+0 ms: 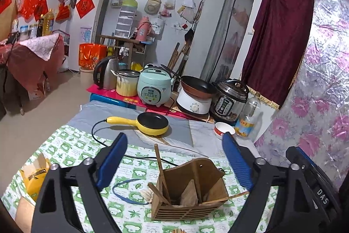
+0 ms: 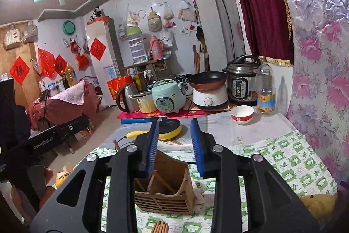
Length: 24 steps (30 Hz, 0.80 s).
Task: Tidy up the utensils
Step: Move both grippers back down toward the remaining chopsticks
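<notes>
A wooden utensil holder (image 1: 192,191) with slatted front stands on the green-and-white tablecloth (image 1: 65,150). Several wooden chopsticks (image 1: 160,169) lean in its compartments, and one chopstick (image 1: 226,198) lies across its right rim. My left gripper (image 1: 174,145) is open wide, above and behind the holder, empty. In the right wrist view the holder (image 2: 165,191) sits below my right gripper (image 2: 175,141), which is open and empty. A bundle of chopsticks (image 2: 161,227) lies at the bottom edge, in front of the holder.
A yellow electric pan (image 1: 152,123) with a black cord lies beyond the holder. A red-rimmed bowl (image 2: 242,115) and a bottle (image 2: 265,88) stand at the back right. Cookers, a kettle and a wok line the far edge. The floral wall (image 2: 316,80) is close on the right.
</notes>
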Each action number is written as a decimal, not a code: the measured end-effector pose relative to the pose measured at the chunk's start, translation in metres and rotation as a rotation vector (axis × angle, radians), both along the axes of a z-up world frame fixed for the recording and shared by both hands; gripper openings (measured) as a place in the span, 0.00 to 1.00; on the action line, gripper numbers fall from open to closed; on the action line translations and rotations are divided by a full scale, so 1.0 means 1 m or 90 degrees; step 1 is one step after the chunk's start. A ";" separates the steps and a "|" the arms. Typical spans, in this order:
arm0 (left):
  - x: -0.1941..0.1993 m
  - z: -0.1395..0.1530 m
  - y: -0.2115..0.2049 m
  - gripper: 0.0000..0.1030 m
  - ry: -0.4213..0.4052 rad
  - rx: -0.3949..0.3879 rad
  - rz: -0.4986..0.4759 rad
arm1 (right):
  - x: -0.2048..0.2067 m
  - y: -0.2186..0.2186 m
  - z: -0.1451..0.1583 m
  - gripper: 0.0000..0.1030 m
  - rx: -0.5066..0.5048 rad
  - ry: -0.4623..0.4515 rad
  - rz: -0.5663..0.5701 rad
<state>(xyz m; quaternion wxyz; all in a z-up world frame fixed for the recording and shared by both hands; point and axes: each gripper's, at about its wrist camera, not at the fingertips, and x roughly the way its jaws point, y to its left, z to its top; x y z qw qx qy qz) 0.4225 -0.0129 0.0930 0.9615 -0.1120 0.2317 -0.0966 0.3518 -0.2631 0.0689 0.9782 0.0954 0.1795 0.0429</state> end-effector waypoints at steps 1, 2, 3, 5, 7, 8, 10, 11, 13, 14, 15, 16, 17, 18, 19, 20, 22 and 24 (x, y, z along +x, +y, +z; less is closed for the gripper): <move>-0.003 0.001 -0.001 0.89 -0.005 0.003 0.002 | -0.001 0.002 0.001 0.33 0.000 -0.002 0.003; -0.005 0.003 -0.002 0.89 -0.008 0.007 0.002 | -0.003 0.004 0.002 0.33 -0.001 -0.004 0.006; -0.007 0.004 -0.003 0.90 -0.012 0.011 0.000 | -0.005 0.006 0.003 0.34 -0.004 -0.008 0.008; -0.011 0.007 -0.006 0.90 -0.018 0.021 -0.003 | -0.008 0.009 0.004 0.35 -0.008 -0.013 0.012; -0.016 0.007 -0.009 0.92 -0.021 0.036 0.000 | -0.012 0.011 0.007 0.37 -0.008 -0.016 0.018; -0.018 0.006 -0.009 0.92 -0.020 0.042 0.002 | -0.014 0.011 0.007 0.37 -0.006 -0.017 0.022; -0.022 0.003 -0.010 0.92 -0.015 0.053 0.007 | -0.018 0.013 0.008 0.37 -0.001 -0.014 0.032; -0.024 0.001 -0.010 0.92 -0.009 0.058 0.008 | -0.020 0.014 0.009 0.37 0.000 -0.013 0.035; -0.028 -0.004 -0.008 0.92 0.003 0.063 0.009 | -0.026 0.014 0.008 0.38 0.000 -0.009 0.039; -0.032 -0.009 -0.008 0.92 0.012 0.064 0.007 | -0.030 0.014 0.008 0.39 0.000 -0.004 0.042; -0.034 -0.014 -0.008 0.93 0.022 0.066 0.004 | -0.033 0.014 0.006 0.40 -0.001 0.002 0.045; -0.036 -0.018 -0.008 0.93 0.029 0.070 0.002 | -0.036 0.015 0.005 0.42 -0.004 0.008 0.047; -0.041 -0.027 -0.009 0.93 0.044 0.083 -0.003 | -0.039 0.015 0.002 0.43 -0.009 0.014 0.047; -0.045 -0.035 -0.009 0.93 0.050 0.090 -0.007 | -0.043 0.015 -0.001 0.44 -0.016 0.024 0.045; -0.053 -0.051 -0.008 0.94 0.054 0.100 -0.008 | -0.047 0.015 -0.005 0.48 -0.022 0.032 0.047; -0.060 -0.064 -0.006 0.95 0.061 0.110 -0.006 | -0.055 0.014 -0.015 0.51 -0.029 0.038 0.050; -0.073 -0.102 -0.002 0.94 0.101 0.136 -0.018 | -0.069 0.008 -0.040 0.65 -0.042 0.054 0.033; -0.083 -0.133 0.004 0.94 0.147 0.147 -0.040 | -0.076 0.002 -0.072 0.65 -0.044 0.102 0.025</move>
